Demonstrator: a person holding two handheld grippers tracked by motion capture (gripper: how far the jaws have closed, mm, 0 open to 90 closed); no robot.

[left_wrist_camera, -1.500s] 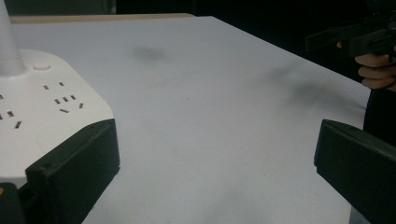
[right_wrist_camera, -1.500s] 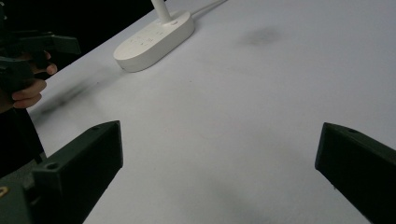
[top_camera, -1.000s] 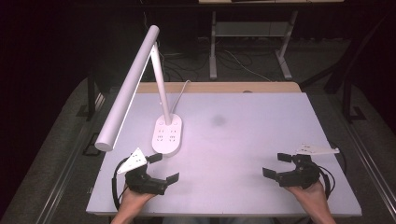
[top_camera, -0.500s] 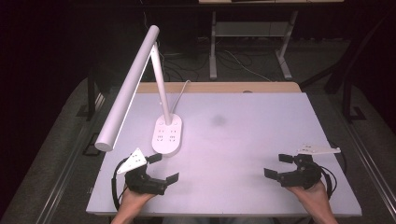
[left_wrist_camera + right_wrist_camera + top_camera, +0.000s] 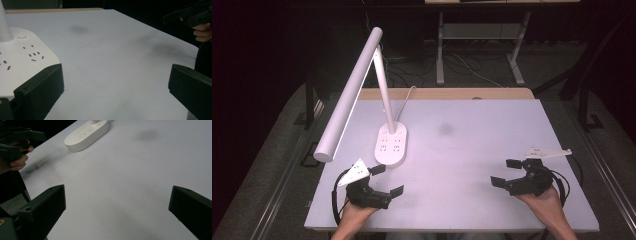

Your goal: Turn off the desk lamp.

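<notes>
A white desk lamp stands on the pale table, its oval base carrying several power sockets. My left gripper rests near the table's front left, just in front of the base, jaws wide apart with nothing between them. In the left gripper view the lamp base lies beside the left jaw. My right gripper sits at the front right, open and empty. The right gripper view shows the base far ahead.
A long white lamp arm slants over the table's left side. A faint dark smudge marks the middle of the table. A wooden strip runs along the far edge. Metal desk legs stand on the dark floor beyond.
</notes>
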